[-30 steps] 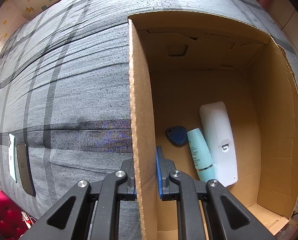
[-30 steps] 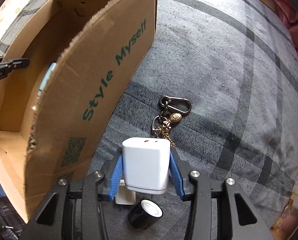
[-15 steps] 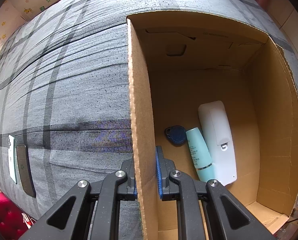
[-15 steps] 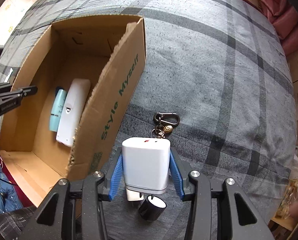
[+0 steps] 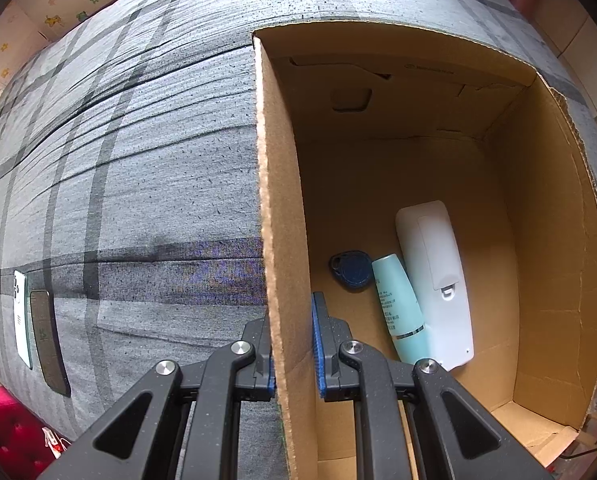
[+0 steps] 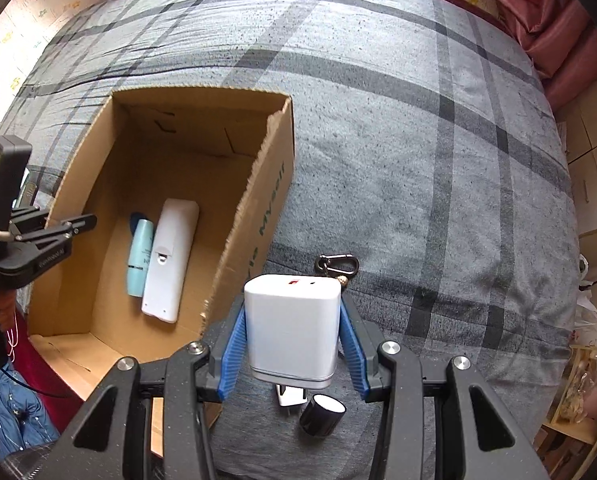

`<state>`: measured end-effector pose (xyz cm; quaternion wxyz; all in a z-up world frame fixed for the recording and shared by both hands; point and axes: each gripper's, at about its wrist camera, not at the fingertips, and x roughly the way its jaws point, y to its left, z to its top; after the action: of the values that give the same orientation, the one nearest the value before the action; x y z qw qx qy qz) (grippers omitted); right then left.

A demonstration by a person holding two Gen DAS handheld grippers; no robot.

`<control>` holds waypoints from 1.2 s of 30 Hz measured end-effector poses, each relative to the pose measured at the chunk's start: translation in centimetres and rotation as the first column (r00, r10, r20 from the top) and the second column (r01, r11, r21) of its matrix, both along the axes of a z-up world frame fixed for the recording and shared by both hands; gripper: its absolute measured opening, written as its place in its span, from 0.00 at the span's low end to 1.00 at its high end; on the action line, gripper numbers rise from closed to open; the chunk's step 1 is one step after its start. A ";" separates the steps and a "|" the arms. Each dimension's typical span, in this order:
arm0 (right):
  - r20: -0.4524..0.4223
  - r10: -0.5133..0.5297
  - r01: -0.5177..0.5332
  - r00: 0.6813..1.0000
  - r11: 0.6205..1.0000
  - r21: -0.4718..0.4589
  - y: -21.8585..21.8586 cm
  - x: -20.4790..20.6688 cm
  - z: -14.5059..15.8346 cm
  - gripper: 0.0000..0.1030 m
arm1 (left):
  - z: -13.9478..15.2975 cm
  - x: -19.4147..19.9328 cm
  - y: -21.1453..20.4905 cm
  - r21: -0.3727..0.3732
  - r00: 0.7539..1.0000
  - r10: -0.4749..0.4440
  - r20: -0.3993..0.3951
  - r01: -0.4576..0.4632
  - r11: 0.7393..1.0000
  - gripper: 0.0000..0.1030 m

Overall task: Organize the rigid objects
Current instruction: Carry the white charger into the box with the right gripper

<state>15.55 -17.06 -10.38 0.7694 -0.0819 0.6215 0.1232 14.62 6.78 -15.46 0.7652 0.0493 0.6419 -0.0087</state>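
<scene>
My right gripper [image 6: 292,344] is shut on a white charger block [image 6: 292,328], held above the grey plaid bed beside the cardboard box [image 6: 258,196]. Below the block lie a small white plug piece [image 6: 287,399] and a black cap [image 6: 321,415]; a keyring with a carabiner [image 6: 338,265] sits just beyond. My left gripper [image 5: 292,344] is shut on the box's left wall [image 5: 278,208], and shows at the left of the right wrist view as the left gripper [image 6: 68,226]. In the box lie a white remote [image 5: 434,284], a teal tube [image 5: 398,308] and a blue key fob [image 5: 350,270].
A phone [image 5: 20,320] and a dark flat case [image 5: 46,340] lie at the bed's left edge. Pink bedding [image 6: 546,36] bunches at the far right corner. The bed edge drops off near the box's open flap [image 6: 78,356].
My right gripper has risen with the charger block, so the box interior and more of the bed have come into its view. The left gripper has held still on the box wall.
</scene>
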 end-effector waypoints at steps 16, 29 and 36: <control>0.039 0.054 -0.057 0.998 0.995 0.076 6.6 2.0 2.5 0.46 | -0.1 0.1 0.3 -0.014 1.000 -0.002 -0.004 0.002 1.000 0.14; -0.002 0.074 -0.074 0.997 0.994 0.075 11.2 3.2 -0.6 0.46 | -0.2 0.0 0.8 -0.029 1.000 0.001 -0.002 -0.001 1.000 0.14; -0.030 0.076 -0.074 0.997 0.995 0.064 12.8 3.9 -3.1 0.46 | -0.2 0.1 0.9 -0.032 1.000 0.004 -0.002 -0.004 0.999 0.14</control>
<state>19.47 -4.30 -13.48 0.7561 -0.0789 0.6263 0.1726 14.69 7.65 -15.63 0.7651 0.0357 0.6427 -0.0174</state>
